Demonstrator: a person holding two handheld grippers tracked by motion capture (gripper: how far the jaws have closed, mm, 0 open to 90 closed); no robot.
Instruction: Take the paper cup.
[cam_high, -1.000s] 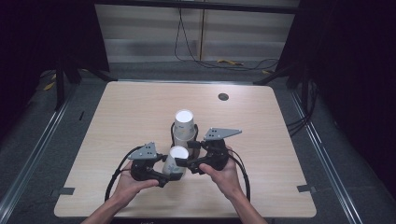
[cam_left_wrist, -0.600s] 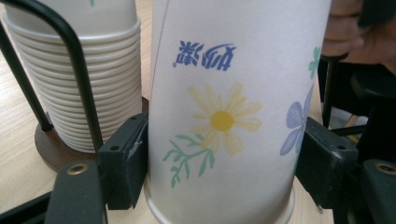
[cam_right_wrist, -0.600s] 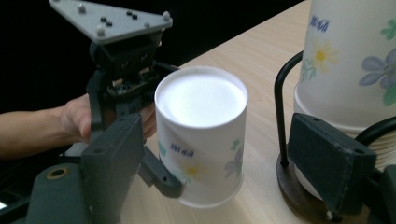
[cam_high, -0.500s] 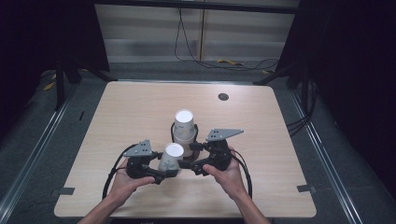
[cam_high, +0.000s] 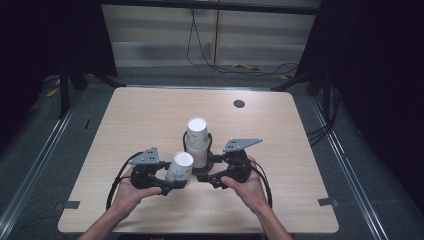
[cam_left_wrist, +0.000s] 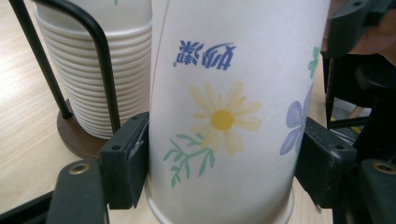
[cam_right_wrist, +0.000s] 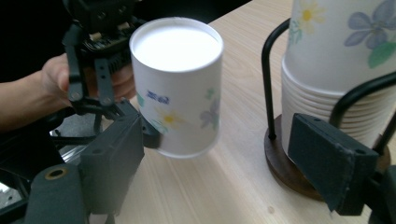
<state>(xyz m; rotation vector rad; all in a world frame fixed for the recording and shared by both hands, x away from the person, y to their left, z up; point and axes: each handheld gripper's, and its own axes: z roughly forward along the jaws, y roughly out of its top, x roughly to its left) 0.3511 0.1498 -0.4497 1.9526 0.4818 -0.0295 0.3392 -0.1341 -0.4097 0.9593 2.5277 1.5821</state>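
Here we have the left gripper (cam_high: 170, 182) clamped on one upside-down flowered paper cup (cam_high: 179, 167), lifted just beside the cup stack (cam_high: 198, 142) in its wire holder (cam_right_wrist: 280, 154). Our right gripper (cam_high: 206, 176) stands open and empty near the holder's wooden base (cam_left_wrist: 79, 137). Squeeze harder and the thin wall could buckle; swing sideways and we might knock the stack over.

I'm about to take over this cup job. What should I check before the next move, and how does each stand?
1. Left hand-held gripper clamped on the cup: ok.
2. Cup upside down, base up: ok.
3. Cup free of the stack: ok.
4. Right hand-held gripper open, nothing between its pads: ok.
5. Stack upright in its wire holder: ok.
6. Cup undented under the pads: cannot tell.
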